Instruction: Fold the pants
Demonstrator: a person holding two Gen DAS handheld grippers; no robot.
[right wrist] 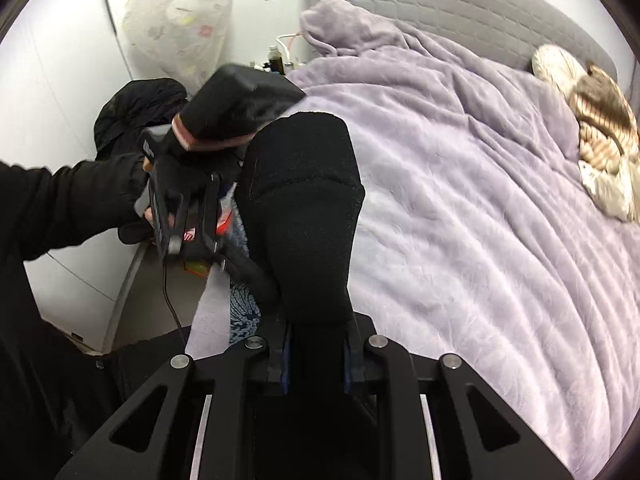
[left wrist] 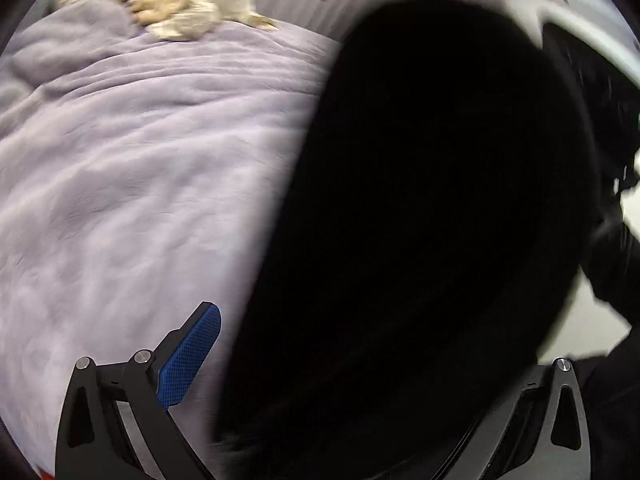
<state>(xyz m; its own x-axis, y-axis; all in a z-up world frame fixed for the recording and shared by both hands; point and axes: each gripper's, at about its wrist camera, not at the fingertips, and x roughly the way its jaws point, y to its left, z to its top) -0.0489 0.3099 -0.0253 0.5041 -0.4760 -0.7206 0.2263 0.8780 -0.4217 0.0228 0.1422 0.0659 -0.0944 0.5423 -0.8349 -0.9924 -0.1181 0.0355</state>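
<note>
Black fabric, the pants (right wrist: 300,208), fills the centre of the right wrist view, rising from the bottom centre of the frame toward the middle. Right gripper (right wrist: 316,364): both blue-padded fingers are pressed against a fold of this fabric at lower centre, so the gripper is clamped on the pants. The long axis of the held section runs straight forward along the fingers, away from the camera.

Left gripper (left wrist: 320,380): in the left wrist view the jaws stand wide apart. One blue pad (left wrist: 192,354) shows at lower left; the opposite finger is hidden behind the dark cloth, which covers the centre and right of that frame. Whether this cloth lies between the fingers or only hangs in front of the lens cannot be told; no grip is evident.

In the right wrist view the left gripper appears at centre left, just beside the left edge of the raised fabric, held by a dark-sleeved arm (right wrist: 72,200). Judgement: the left gripper is the free one and lies nearest the unheld edge; the coming move depends on closing it on that edge, which lies to the right of its visible pad.

Beyond both grippers spreads a lilac blanket (left wrist: 132,168), the likely laying surface. At far upper left of the left view lies a beige bundle (left wrist: 180,0).
</note>
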